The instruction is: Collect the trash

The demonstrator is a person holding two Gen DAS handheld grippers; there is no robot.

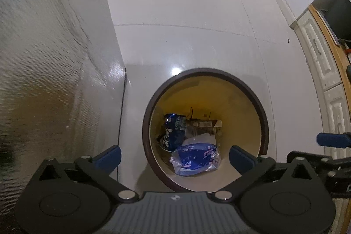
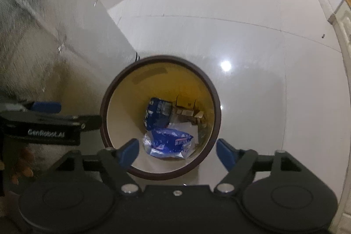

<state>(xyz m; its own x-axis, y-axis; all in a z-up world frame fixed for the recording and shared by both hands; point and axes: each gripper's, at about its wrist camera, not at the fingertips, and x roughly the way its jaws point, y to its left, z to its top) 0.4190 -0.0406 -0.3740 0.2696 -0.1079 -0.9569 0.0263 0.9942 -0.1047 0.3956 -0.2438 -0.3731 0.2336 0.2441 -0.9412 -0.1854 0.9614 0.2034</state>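
Observation:
A round bin with a dark brown rim (image 1: 153,100) (image 2: 109,89) and yellow inside stands on the pale floor. At its bottom lie a blue and clear plastic wrapper (image 1: 194,159) (image 2: 169,143), a crumpled dark blue packet (image 1: 173,131) (image 2: 158,113) and a brown carton (image 1: 204,124) (image 2: 186,111). My left gripper (image 1: 175,157) hangs over the bin's near left rim, open, with nothing between its blue pads. My right gripper (image 2: 177,151) hovers over the bin's near edge, also open and empty. Each gripper shows at the edge of the other's view.
A textured metallic wall or appliance side (image 1: 43,58) (image 2: 43,25) rises close on the left of the bin. White cabinet doors (image 1: 322,63) under a wooden counter edge run along the right. Glossy tiled floor (image 1: 186,36) stretches beyond the bin.

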